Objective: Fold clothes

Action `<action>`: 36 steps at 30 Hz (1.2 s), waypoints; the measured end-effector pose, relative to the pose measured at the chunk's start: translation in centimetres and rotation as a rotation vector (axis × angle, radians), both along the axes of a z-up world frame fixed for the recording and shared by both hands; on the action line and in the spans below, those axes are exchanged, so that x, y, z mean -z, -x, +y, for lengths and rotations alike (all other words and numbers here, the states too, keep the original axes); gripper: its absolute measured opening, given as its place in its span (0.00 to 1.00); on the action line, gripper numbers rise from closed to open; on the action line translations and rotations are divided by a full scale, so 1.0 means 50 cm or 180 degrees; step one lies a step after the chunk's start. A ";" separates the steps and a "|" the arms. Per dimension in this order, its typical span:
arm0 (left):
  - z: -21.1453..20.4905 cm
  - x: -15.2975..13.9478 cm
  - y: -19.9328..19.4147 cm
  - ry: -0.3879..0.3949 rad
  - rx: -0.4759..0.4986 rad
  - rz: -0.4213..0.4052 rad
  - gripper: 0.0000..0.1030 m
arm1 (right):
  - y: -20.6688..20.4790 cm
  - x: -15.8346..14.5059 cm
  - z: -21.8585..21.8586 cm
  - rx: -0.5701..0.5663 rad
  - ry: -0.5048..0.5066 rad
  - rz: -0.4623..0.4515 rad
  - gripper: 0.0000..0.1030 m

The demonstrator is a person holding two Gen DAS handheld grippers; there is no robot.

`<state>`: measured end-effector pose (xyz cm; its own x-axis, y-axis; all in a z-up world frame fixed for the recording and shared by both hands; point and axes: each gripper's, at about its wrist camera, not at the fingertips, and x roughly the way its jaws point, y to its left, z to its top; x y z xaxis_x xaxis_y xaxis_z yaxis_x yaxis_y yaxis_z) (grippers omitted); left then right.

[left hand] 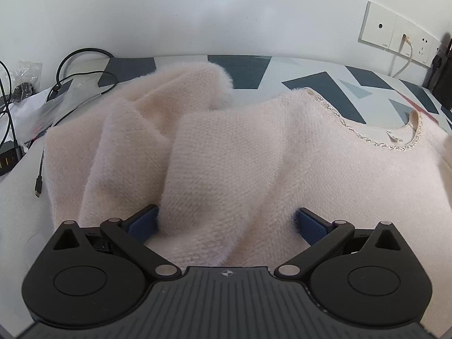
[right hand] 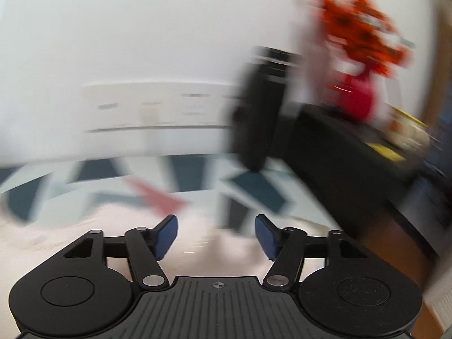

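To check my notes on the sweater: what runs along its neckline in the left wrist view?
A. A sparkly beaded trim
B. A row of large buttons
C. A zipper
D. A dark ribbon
A: a thin sparkly beaded trim follows the round neckline of the fluffy cream sweater; no buttons, zipper or ribbon show.

Pale pink fuzzy knit sweater [left hand: 254,155]: soft, hairy nap w/ visible rib texture; neckline edged in shiny silver beaded trim [left hand: 336,115]. Geometric-print cloth cover [left hand: 333,84] beneath looks matt, smooth. Left gripper [left hand: 226,224]: matt black plastic arms, dull metal pivot pins, blue textured rubbery pads [left hand: 142,223]. Glossy white plastic wall sockets [left hand: 395,32]. Black cable [left hand: 76,56] semi-gloss. Right wrist view too blurred for finishes
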<state>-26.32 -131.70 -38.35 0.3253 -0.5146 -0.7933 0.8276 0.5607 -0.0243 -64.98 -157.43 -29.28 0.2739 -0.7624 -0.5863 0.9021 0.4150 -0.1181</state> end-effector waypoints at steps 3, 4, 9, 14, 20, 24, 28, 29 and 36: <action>0.001 0.000 0.000 -0.0003 0.0017 0.0002 1.00 | -0.044 0.022 0.046 -0.0597 -0.0258 0.0117 0.68; 0.002 0.000 0.000 0.0001 0.0017 -0.0003 1.00 | -0.055 0.037 0.062 -0.0713 -0.0322 0.0172 0.73; 0.002 0.001 0.005 0.0016 -0.0019 -0.0024 1.00 | -0.072 0.114 0.095 -0.0799 -0.0544 0.0502 0.62; -0.001 -0.001 0.004 -0.0011 -0.0021 -0.0009 1.00 | -0.054 0.128 0.066 -0.0603 -0.0408 0.0533 0.26; 0.001 -0.001 0.005 -0.0009 -0.0019 -0.0010 1.00 | 0.030 0.142 -0.041 0.0163 -0.0261 0.0614 0.21; 0.000 -0.003 0.004 -0.0024 -0.0026 -0.0001 1.00 | 0.069 0.145 -0.077 0.0353 -0.0109 0.0630 0.20; 0.003 -0.011 0.005 0.0015 -0.0045 0.0018 1.00 | 0.065 0.124 -0.061 0.0514 -0.0040 0.0424 0.54; 0.009 -0.018 0.004 0.0064 -0.0033 0.0045 1.00 | 0.065 0.114 -0.051 0.0509 -0.0038 0.0271 0.62; 0.096 -0.090 -0.014 0.0572 -0.0095 0.0139 0.83 | 0.029 0.073 0.065 -0.0078 0.0238 -0.0176 0.87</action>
<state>-25.61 -126.90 -33.83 0.3097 -0.6400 -0.7032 0.8067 0.5683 -0.1620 -66.45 -154.21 -32.92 0.3234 -0.7962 -0.5114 0.8978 0.4289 -0.0999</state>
